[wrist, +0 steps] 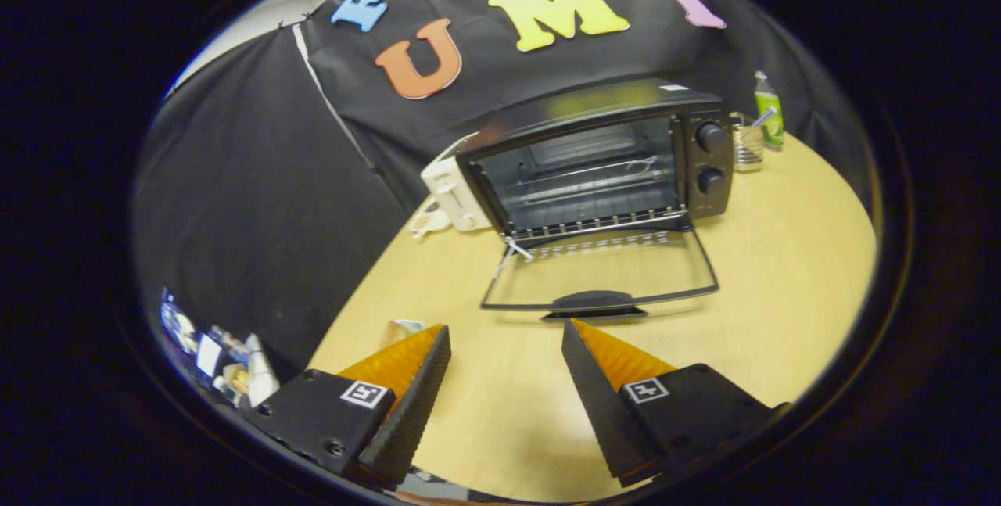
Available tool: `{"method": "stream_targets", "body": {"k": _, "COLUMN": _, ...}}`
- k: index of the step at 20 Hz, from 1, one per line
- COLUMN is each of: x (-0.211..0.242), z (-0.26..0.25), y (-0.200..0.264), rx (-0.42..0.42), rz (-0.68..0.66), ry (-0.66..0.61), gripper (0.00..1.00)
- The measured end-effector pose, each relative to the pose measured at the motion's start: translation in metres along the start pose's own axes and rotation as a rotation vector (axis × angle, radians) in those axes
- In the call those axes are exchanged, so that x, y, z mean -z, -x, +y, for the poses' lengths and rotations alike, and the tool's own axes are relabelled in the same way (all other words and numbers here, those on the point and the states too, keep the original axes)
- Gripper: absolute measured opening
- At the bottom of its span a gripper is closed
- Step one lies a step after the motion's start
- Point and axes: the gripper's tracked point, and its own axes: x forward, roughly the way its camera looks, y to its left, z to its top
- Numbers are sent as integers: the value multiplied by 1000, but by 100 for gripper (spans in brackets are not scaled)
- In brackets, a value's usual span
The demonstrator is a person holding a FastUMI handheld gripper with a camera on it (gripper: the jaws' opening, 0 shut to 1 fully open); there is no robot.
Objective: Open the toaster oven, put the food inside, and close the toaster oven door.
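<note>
Ahead, a boxy black metal toaster oven with two round knobs is seen on the pale wooden bench, its glass door folded down flat, a wire rack visible inside. The claw is held level above the bench, its ribbed black, orange-backed wedge fingers spread apart, nothing between them, just short of the door's handle.

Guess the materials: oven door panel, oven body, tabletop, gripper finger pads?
Oven door: looks like glass in a dark frame, since the table shows through it. It lies folded open. Toaster oven body: likely black painted metal, with a soft sheen on top. Table: pale wood-look laminate, smooth, faint reflections. Fingers: black ribbed pads, probably rubber; orange backs, likely plastic. The gripper is open and empty.
</note>
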Motion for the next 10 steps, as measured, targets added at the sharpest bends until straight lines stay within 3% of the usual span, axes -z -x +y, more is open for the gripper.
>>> {"method": "stream_targets", "body": {"k": 4, "x": 18, "z": 38, "y": -11, "rx": -124, "rz": 216, "ry": -27, "gripper": 91}}
{"method": "stream_targets", "body": {"k": 10, "x": 52, "z": 59, "y": -40, "rx": -180, "rz": 410, "ry": -67, "gripper": 89}}
